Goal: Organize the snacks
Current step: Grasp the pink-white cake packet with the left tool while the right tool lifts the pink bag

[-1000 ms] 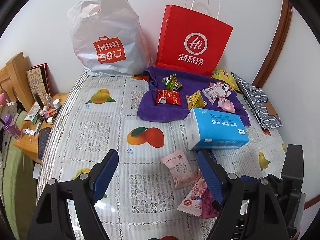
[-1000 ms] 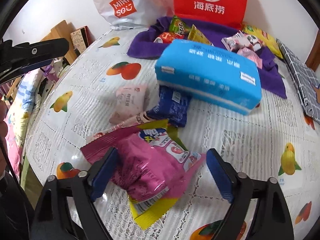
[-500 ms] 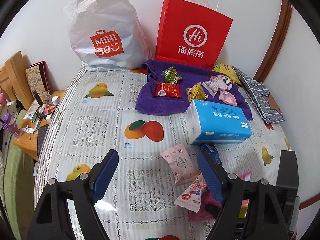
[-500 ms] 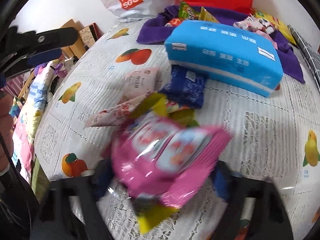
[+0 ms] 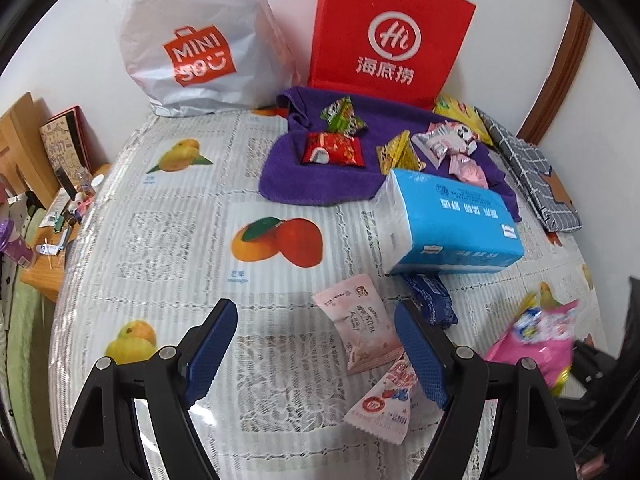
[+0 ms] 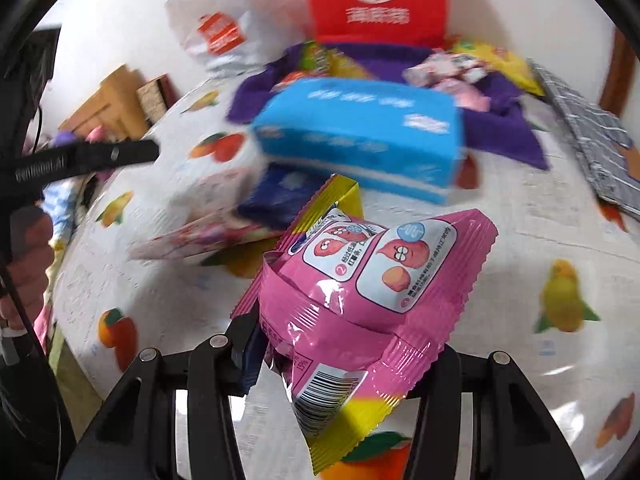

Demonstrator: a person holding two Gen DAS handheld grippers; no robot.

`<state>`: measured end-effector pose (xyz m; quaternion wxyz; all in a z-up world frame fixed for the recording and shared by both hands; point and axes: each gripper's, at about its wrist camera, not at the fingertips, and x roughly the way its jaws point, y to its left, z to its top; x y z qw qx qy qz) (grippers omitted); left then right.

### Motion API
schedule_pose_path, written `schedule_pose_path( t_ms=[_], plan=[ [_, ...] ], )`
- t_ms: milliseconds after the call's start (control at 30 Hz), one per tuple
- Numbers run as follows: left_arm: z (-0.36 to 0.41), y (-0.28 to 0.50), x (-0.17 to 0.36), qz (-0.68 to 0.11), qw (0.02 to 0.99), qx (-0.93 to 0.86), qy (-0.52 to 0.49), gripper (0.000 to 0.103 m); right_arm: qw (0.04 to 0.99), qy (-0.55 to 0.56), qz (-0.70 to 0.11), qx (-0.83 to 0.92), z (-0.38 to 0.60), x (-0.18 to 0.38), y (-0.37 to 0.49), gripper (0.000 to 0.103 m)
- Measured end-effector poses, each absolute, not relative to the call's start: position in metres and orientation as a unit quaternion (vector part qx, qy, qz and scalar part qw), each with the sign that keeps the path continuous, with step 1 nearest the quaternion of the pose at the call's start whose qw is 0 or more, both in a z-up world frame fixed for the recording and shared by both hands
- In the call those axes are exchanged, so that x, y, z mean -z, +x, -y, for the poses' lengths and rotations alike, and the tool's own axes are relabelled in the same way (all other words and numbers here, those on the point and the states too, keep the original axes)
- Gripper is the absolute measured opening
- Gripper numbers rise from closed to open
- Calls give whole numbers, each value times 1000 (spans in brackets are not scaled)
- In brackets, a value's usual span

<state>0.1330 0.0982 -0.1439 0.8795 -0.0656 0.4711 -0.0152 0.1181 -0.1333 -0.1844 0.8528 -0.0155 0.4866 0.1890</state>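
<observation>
We see our right hand-held gripper [image 6: 340, 364] clamped on a pink snack packet [image 6: 372, 300], which hides its pads and is lifted above the counter [image 6: 520, 216]; everything behind is blurred. Our left hand-held gripper [image 5: 316, 344] hovers with jaws apart over a pale pink sachet [image 5: 360, 332], beside the blue tissue pack [image 5: 452, 228].

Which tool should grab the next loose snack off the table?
Left. The left tool is open and empty, with the pale pink packet lying just ahead between its fingers. The right tool is shut on the pink packet.
</observation>
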Motion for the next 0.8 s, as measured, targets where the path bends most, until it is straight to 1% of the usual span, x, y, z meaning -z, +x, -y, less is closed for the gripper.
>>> schedule_pose_path(
  t_ms=[400, 533, 733, 800],
  plan=[
    [-70, 155, 178, -515, 855, 18, -52, 79, 875, -2, -469, -117, 194, 184, 141, 50],
    [-65, 157, 188, -527, 848, 16, -54, 78, 876, 1, -469, -113, 198, 186, 145, 50],
    [-60, 163, 198, -540, 840, 16, -51, 74, 877, -2, -466, -117, 196, 187, 145, 50],
    [-58, 164, 200, -541, 840, 12, -48, 74, 876, -2, -467, -118, 196, 187, 146, 50]
  ],
)
